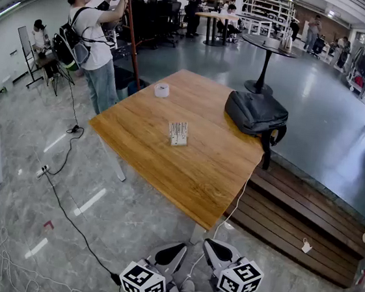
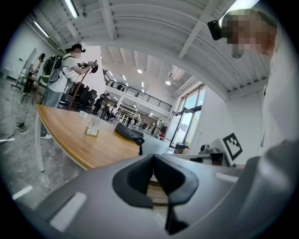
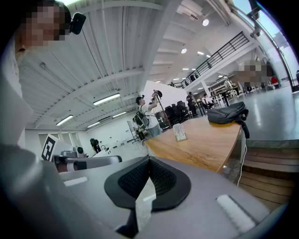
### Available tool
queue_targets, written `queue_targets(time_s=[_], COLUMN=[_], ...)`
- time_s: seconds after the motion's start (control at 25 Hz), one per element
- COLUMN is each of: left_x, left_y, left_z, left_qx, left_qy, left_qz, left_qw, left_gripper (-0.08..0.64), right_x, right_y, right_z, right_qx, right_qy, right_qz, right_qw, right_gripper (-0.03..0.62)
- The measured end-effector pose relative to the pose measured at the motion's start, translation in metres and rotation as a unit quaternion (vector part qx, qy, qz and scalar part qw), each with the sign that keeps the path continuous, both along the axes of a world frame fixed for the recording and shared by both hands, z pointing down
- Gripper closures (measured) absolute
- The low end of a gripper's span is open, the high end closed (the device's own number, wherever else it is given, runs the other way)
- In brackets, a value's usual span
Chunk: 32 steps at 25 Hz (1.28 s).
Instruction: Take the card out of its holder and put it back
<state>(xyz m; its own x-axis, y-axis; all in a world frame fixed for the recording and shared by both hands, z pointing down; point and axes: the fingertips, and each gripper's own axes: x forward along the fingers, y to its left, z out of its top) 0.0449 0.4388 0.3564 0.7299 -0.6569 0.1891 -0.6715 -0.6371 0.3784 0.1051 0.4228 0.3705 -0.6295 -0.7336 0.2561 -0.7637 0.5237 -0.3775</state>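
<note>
Head view: the card holder (image 1: 178, 133) stands mid-table (image 1: 179, 174), near a black bag (image 1: 255, 112). The left gripper (image 1: 177, 249) and right gripper (image 1: 213, 247) hang low, well short of the table.

Left gripper view: jaws pressed together, empty.

Right gripper view: jaws likewise closed on nothing.

We count one wooden bench (image 1: 192, 176), and on it one card holder (image 1: 178, 134), one roll of tape (image 1: 162, 90) and one dark bag (image 1: 255, 113). We count two claws: the left claw (image 1: 176, 249) and the right claw (image 1: 215, 247). Beside the bench we count one standing person (image 1: 94, 44), and beyond it one round black table (image 1: 267, 44).
</note>
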Motion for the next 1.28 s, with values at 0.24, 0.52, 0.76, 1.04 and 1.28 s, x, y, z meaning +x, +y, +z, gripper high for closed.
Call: queue_targets(time_s=[0.24, 0.52, 0.76, 1.04, 1.28], left_x=[0.008, 0.008, -0.013, -0.050, -0.075], left_y=[-0.007, -0.053, -0.129, -0.220, -0.289], left_z=[0.016, 0.015, 0.016, 0.009, 0.014], left_qx=[-0.015, -0.011, -0.016, -0.024, -0.026], left_qy=[0.005, 0.007, 0.008, 0.002, -0.008], left_qz=[-0.015, -0.011, -0.009, 0.014, 0.044], left_qw=[0.9998, 0.9999, 0.9998, 0.9996, 0.9987], left_gripper=[0.552, 0.552, 0.552, 0.552, 0.552], right_x=[0.011, 0.003, -0.016, -0.050, -0.070], right_y=[-0.008, -0.047, -0.124, -0.222, -0.297], right_z=[0.009, 0.016, 0.016, 0.006, 0.007], right_qx=[-0.005, -0.008, -0.002, -0.001, 0.000], right_qy=[-0.003, -0.003, 0.006, 0.005, 0.000], right_qz=[-0.005, -0.008, -0.003, 0.016, 0.046], right_qw=[1.000, 1.000, 1.000, 1.000, 0.999], right_gripper=[0.597, 0.597, 0.597, 0.597, 0.597])
